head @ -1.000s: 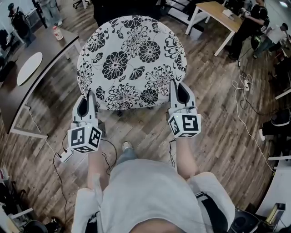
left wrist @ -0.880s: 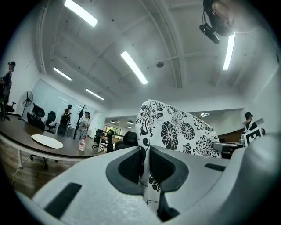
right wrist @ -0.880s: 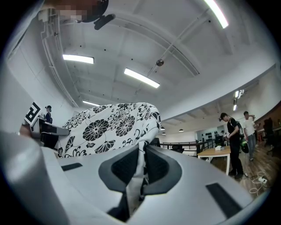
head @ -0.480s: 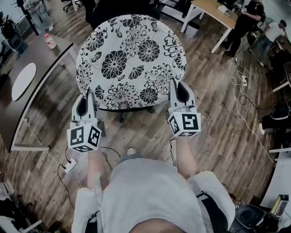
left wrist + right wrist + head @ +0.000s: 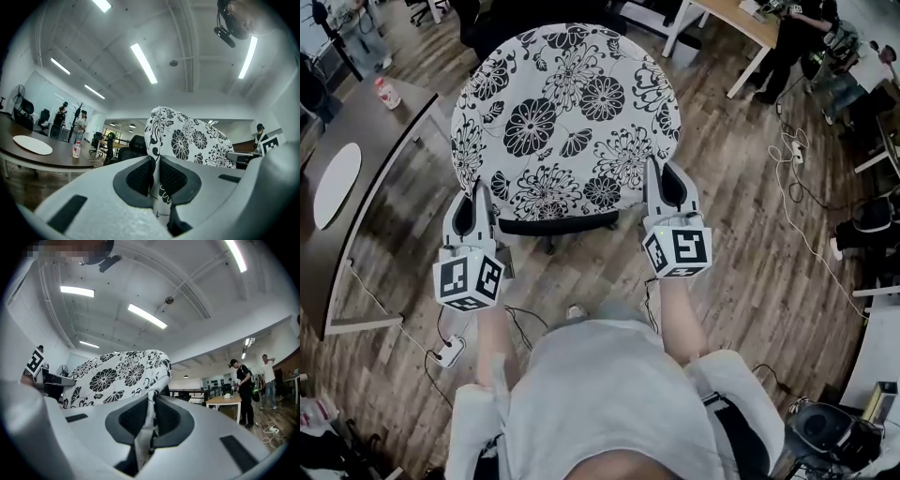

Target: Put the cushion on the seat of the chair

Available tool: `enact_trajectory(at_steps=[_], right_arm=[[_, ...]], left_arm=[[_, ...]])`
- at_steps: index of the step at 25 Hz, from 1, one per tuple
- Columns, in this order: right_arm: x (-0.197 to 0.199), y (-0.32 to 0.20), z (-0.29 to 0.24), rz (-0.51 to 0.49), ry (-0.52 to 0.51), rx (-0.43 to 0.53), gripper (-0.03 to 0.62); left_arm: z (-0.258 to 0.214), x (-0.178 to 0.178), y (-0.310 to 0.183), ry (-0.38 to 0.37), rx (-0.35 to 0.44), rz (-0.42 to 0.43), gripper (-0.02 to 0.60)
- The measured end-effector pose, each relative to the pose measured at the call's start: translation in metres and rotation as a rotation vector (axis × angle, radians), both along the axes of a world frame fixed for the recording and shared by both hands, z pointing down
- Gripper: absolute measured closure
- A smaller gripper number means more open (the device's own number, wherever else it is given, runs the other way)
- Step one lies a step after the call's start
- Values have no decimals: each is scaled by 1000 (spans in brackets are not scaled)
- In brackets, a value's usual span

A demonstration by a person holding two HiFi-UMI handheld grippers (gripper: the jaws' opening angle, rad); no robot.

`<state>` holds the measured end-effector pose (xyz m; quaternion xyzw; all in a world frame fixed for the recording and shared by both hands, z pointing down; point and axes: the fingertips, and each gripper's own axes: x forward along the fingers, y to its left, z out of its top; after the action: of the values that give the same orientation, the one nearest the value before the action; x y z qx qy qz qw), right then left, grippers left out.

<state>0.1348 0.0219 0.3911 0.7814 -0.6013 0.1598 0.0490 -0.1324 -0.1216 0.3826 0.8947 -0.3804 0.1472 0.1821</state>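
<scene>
We've got a brown wood-plank floor (image 5: 741, 272) under everything here. A black office chair (image 5: 558, 225) stands on it in the middle. At the left there's a dark curved tabletop (image 5: 384, 178) on white legs. On that sit a flat white oval disc (image 5: 336, 184) and, well apart near the far edge, a small bottle with a red label (image 5: 387, 93). A white power strip (image 5: 448, 353) lies on the planks by the near table leg. Loose cables (image 5: 792, 187) snake across the floor at right, near a light wooden table (image 5: 741, 19).

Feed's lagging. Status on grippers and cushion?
Shut on cushion edge: left hand-held gripper, right hand-held gripper. Cushion over chair seat; contact unclear. Nothing blocking.
</scene>
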Motion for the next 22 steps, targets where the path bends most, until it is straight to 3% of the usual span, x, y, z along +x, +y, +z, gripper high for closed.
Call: enact_trajectory(at_steps=[9, 22], right_arm=[[-2, 1, -4, 11, 6, -38, 566], [6, -2, 7, 0, -16, 0, 566]], left_arm=[[3, 1, -3, 7, -38, 10, 560], [5, 2, -3, 4, 1, -20, 560]])
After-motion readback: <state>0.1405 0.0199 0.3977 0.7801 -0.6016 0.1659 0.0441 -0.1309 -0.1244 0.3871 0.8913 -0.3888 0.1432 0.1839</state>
